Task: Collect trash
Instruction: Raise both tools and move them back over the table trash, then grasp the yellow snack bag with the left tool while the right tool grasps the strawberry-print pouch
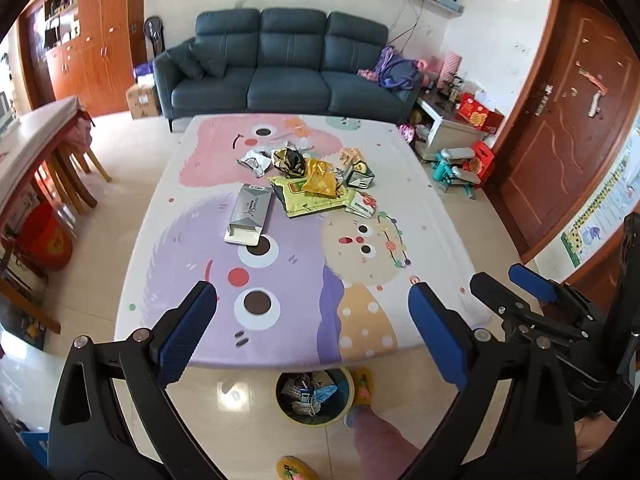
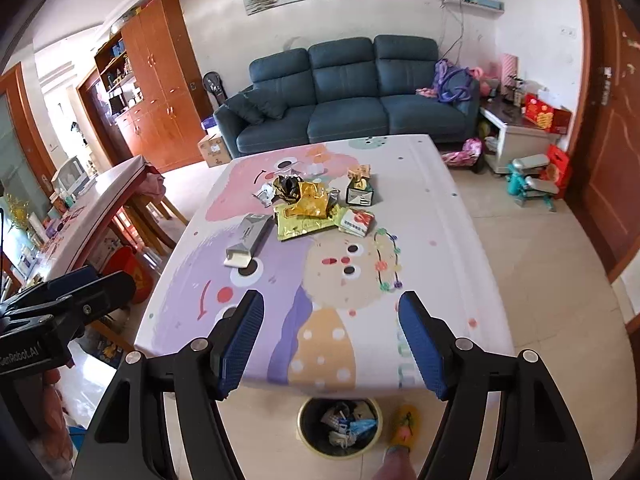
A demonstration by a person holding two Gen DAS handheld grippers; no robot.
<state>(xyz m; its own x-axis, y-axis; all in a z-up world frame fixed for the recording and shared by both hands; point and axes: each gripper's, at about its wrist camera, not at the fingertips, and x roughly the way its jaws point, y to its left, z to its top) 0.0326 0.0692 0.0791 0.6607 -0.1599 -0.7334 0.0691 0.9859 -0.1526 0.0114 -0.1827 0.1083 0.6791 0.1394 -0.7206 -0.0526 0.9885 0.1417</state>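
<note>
Left tongs (image 1: 312, 312): blue-padded fingers spread wide, nothing between them; held above the near edge of the table (image 1: 424, 216), which wears a pastel cartoon-printed cloth.

Right tongs (image 2: 331, 336): likewise released and empty, held over the same near edge, just beside the left pair.

Flat silver-grey cardboard carton (image 1: 249, 213): one end flap open, lying on the purple patch of the cloth. Position: ahead of both tongs and a little to the left, nearest item of the litter. Long axis runs roughly away from the tongs, open end toward them. Judged the likeliest first pick; the left tongs sit on its side, so the fingers would close across its narrow width.

Heap of crumpled gold and yellow-green foil wrappers and small printed boxes (image 1: 316, 184): farther back, mid-table, just right of the carton.

Round yellow-rimmed waste bin (image 1: 315, 400): on the floor under the near table edge, below the tongs, already partly filled.

Yellow slippers (image 1: 362, 388): beside the bin.
</note>
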